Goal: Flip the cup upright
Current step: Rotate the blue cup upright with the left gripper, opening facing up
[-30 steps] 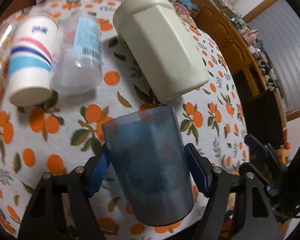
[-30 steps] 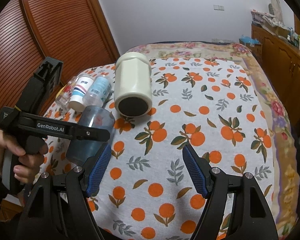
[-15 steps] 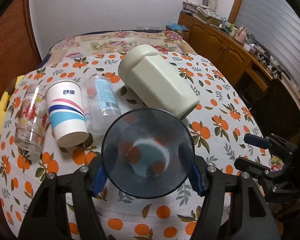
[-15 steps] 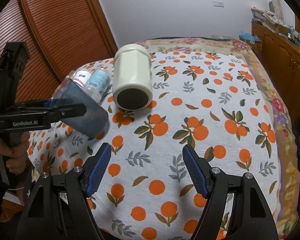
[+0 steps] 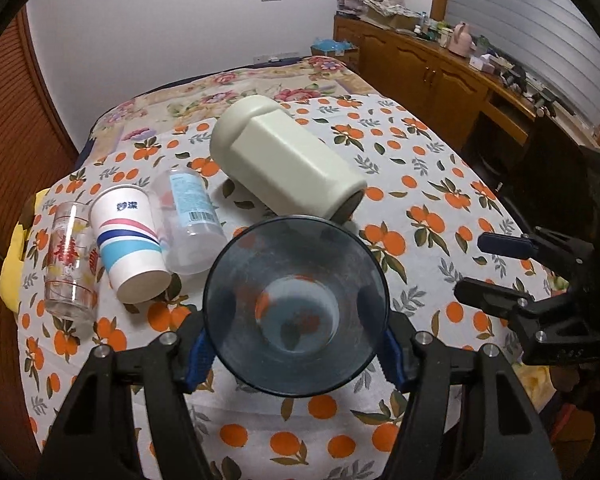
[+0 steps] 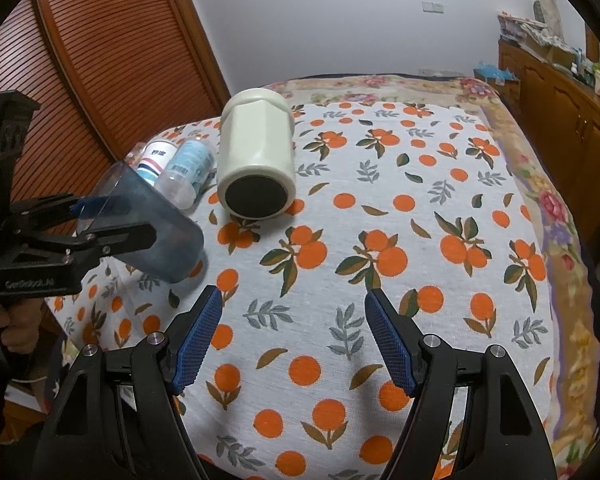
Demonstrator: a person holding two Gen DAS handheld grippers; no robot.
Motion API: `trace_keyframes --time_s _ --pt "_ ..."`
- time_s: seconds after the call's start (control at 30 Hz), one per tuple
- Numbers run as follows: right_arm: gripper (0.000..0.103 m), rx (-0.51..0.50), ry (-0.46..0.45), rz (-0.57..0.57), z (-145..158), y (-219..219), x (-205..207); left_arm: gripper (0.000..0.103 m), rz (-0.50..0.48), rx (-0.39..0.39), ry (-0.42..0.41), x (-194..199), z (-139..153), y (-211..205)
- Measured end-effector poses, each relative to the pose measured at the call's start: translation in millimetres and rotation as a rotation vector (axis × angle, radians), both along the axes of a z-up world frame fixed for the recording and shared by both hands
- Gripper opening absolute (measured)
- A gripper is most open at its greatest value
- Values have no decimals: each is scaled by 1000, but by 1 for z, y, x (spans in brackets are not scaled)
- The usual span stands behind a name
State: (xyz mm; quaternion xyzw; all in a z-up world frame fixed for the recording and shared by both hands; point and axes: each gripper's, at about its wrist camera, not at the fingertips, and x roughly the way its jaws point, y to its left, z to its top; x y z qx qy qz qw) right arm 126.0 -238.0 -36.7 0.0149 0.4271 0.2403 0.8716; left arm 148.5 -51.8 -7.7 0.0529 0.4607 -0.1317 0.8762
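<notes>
My left gripper [image 5: 296, 354] is shut on a translucent blue cup [image 5: 296, 308]. In the left wrist view its open mouth faces the camera. In the right wrist view the blue cup [image 6: 152, 228] hangs tilted above the table's left edge, base low and toward the table, mouth up and to the left. My right gripper [image 6: 292, 340] is open and empty over the orange-print tablecloth [image 6: 400, 248], to the right of the cup. It also shows at the right of the left wrist view [image 5: 496, 264].
A cream jar [image 5: 288, 168] lies on its side mid-table. Left of it lie a clear bottle [image 5: 190, 220], a striped paper cup [image 5: 130, 244] and a printed glass [image 5: 70, 260]. A wooden cabinet [image 5: 440, 76] stands at the right, a slatted door [image 6: 100, 60] at the left.
The left gripper has kept turning the blue cup: a second ago its side faced the left wrist camera, now its mouth does. In the right wrist view the cup tilted further over.
</notes>
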Motion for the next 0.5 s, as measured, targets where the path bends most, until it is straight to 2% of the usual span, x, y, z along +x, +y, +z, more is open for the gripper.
trace_keyframes --time_s 0.23,0.3,0.5 --pt "76 -6 -7 -2 -1 3 0 68 -7 -21 -13 2 -8 -4" --pt "76 -6 -8 -3 -1 3 1 71 -12 -37 -30 2 -6 -5" --pt "76 4 -17 -10 1 3 1 72 -10 -70 -81 -5 4 -1"
